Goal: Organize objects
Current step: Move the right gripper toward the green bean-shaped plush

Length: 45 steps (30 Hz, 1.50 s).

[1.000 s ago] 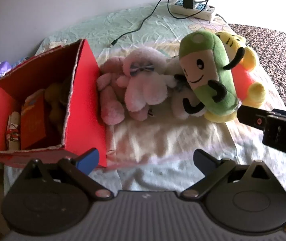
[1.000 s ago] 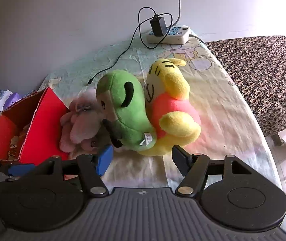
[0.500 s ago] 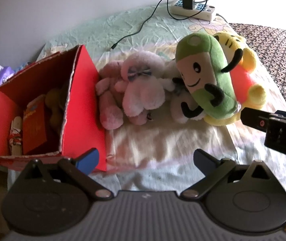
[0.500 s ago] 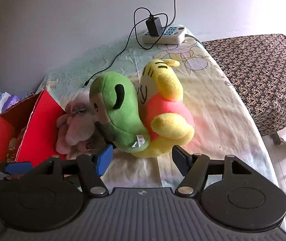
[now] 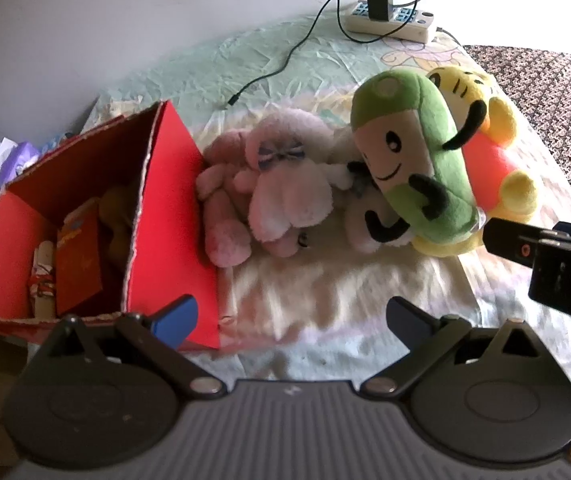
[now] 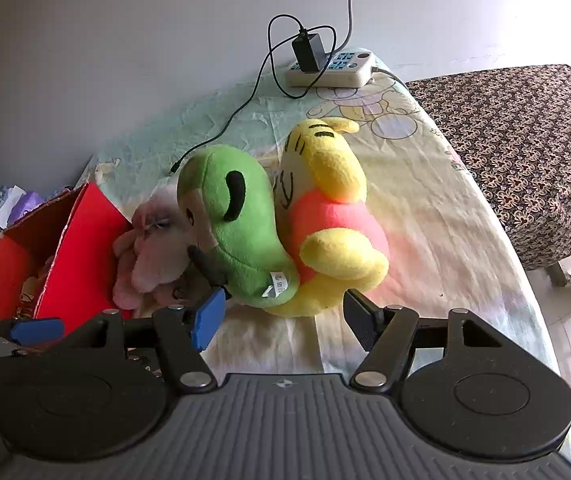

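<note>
A row of plush toys lies on the cloth-covered table: a pink plush (image 5: 285,192) (image 6: 145,252), a green smiling plush (image 5: 417,168) (image 6: 237,232) and a yellow plush with a pink middle (image 5: 493,160) (image 6: 333,224). To their left stands an open red cardboard box (image 5: 165,208) (image 6: 81,256) holding a red packet and other items. My left gripper (image 5: 291,316) hovers open over bare cloth in front of the pink plush. My right gripper (image 6: 281,320) is open just short of the green and yellow plushes, touching neither.
A white power strip (image 5: 389,24) (image 6: 333,68) with a black charger sits at the far edge, its cable (image 5: 285,60) trailing across the cloth. A brown patterned bed (image 6: 525,140) stands to the right. Clutter lies beyond the box at left.
The left wrist view has shifted slightly, so the box and toys sit a little lower and further left. The right gripper and the toys have stayed put.
</note>
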Each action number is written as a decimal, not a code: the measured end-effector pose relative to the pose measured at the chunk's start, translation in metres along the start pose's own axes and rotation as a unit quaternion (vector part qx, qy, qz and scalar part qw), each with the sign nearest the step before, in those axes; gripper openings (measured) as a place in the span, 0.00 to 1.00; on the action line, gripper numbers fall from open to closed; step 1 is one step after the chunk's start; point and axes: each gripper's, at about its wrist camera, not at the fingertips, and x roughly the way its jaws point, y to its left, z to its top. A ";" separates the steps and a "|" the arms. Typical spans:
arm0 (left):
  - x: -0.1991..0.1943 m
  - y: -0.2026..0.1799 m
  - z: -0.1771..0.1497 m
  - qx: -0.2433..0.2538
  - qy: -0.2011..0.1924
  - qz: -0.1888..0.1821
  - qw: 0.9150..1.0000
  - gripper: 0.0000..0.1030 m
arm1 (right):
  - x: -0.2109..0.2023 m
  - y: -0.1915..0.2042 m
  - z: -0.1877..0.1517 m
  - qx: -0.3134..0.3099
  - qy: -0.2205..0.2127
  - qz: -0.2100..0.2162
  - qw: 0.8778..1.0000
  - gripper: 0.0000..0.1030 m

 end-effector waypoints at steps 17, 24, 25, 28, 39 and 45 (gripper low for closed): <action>0.003 -0.011 0.008 0.017 0.002 0.002 1.000 0.98 | -0.002 -0.010 0.003 0.018 -0.010 0.014 1.000 0.67; 0.002 -0.012 0.012 0.020 -0.003 0.006 1.000 0.98 | -0.006 -0.010 0.006 0.022 -0.022 0.027 0.999 0.67; 0.002 -0.012 0.012 0.021 -0.004 0.007 1.000 0.98 | -0.006 -0.009 0.006 0.022 -0.023 0.028 0.999 0.67; 0.003 -0.011 0.014 0.020 -0.003 0.008 1.000 0.98 | -0.005 -0.008 0.007 0.021 -0.023 0.030 0.999 0.67; 0.011 -0.011 0.016 0.023 0.013 0.009 1.000 0.98 | -0.001 -0.013 0.006 0.036 -0.021 0.033 0.999 0.67; 0.020 -0.013 0.014 0.027 0.033 0.004 0.999 0.98 | -0.002 -0.017 0.004 0.045 -0.022 0.031 0.998 0.67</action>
